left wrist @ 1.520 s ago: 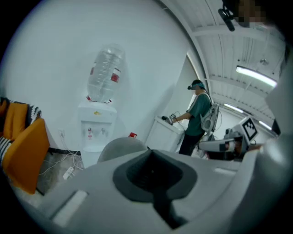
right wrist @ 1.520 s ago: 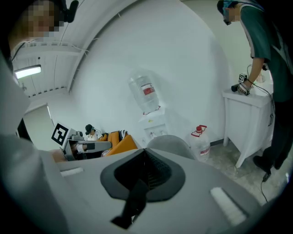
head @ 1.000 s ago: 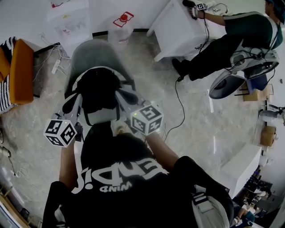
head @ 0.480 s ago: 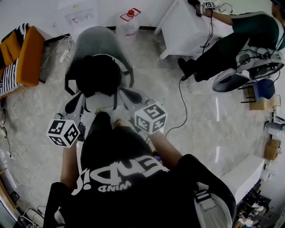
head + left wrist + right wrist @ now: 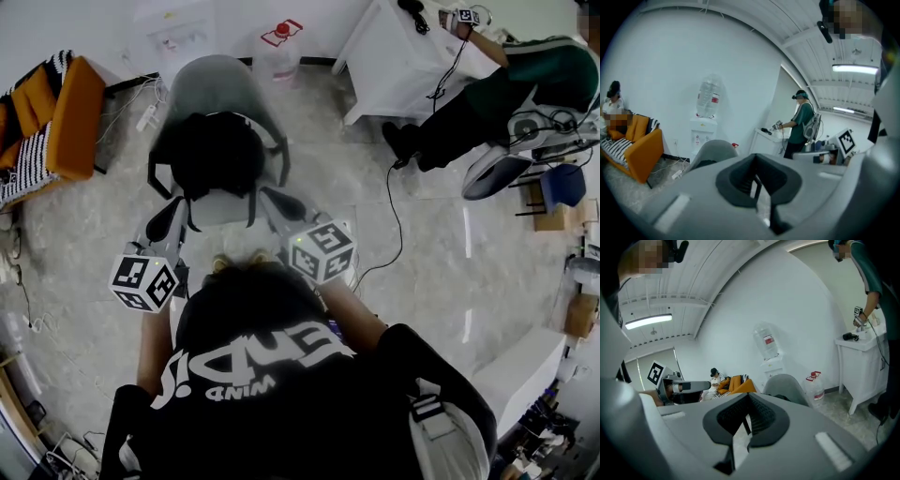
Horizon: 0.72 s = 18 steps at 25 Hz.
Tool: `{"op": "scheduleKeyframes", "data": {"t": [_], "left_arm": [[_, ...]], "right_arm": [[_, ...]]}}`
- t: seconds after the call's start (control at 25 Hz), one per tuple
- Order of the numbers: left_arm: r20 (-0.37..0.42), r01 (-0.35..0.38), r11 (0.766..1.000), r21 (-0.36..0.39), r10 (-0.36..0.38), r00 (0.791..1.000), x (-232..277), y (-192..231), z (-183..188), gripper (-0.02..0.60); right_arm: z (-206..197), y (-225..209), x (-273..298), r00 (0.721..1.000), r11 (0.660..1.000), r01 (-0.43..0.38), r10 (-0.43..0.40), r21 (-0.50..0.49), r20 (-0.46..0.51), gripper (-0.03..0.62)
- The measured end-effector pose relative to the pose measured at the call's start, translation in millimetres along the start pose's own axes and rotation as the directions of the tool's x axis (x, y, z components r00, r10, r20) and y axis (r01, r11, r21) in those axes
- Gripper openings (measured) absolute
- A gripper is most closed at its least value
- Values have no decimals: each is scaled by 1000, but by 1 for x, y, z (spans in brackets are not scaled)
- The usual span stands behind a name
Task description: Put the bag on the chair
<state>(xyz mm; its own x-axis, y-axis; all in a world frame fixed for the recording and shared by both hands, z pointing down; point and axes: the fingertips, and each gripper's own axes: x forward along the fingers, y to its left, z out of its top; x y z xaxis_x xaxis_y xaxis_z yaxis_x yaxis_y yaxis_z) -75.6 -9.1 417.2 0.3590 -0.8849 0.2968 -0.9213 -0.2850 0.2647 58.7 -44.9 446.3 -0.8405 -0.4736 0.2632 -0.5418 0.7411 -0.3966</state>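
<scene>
A black bag (image 5: 217, 155) lies on the seat of a grey chair (image 5: 214, 86) in the head view, with two dark straps hanging over the seat's front. My left gripper (image 5: 175, 211) is at the seat's front left and my right gripper (image 5: 274, 199) at its front right. Both are shut, each close beside a strap. In the left gripper view the left gripper (image 5: 757, 185) has nothing between its pads, and the chair (image 5: 712, 150) stands ahead. In the right gripper view the right gripper (image 5: 746, 420) is likewise empty, facing the chair (image 5: 785, 383).
An orange sofa (image 5: 61, 122) stands at the left with a power strip (image 5: 147, 117) near it. A water bottle (image 5: 279, 47) sits behind the chair. A person (image 5: 506, 84) works at a white desk (image 5: 394, 56) at the right. A cable (image 5: 394, 216) runs over the floor.
The bag, which hung close between the two grippers, now rests farther forward on the chair seat. Both grippers sit back at the seat's front, still shut.
</scene>
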Motion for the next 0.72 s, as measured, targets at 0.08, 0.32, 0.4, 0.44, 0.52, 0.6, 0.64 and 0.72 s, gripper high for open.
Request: {"op": "scheduleKeyframes", "data": {"t": [0.08, 0.32, 0.4, 0.44, 0.52, 0.6, 0.64, 0.72], "left_arm": [[7, 4, 1000, 12, -4, 1000, -4, 2, -3, 2], [40, 5, 1000, 23, -6, 999, -10, 17, -10, 2], [45, 6, 1000, 22, -7, 999, -11, 21, -13, 2], [43, 5, 1000, 20, -6, 999, -11, 23, -15, 2], [36, 5, 1000, 19, -6, 999, -11, 26, -19, 2], [30, 7, 1000, 23, -7, 1000, -11, 29, -23, 2], [27, 7, 1000, 24, -8, 1000, -11, 30, -25, 2], [21, 5, 1000, 20, -5, 1000, -14, 32, -29, 2]], "right_arm": [[-2, 3, 0, 1000, 1000, 24, -24, -10, 9, 0], [-5, 8, 6, 996, 997, 79, -78, -18, 48, 0], [-10, 7, 7, 994, 995, 98, -97, -10, 48, 0], [-13, 7, 7, 993, 994, 107, -106, -4, 47, 0], [-18, 5, 7, 991, 992, 123, -124, 10, 46, 0], [-22, 4, 8, 990, 991, 134, -135, 20, 45, 0], [-25, 5, 8, 989, 990, 137, -138, 22, 45, 0], [-30, 8, 8, 989, 990, 143, -144, 21, 42, 0]]}}
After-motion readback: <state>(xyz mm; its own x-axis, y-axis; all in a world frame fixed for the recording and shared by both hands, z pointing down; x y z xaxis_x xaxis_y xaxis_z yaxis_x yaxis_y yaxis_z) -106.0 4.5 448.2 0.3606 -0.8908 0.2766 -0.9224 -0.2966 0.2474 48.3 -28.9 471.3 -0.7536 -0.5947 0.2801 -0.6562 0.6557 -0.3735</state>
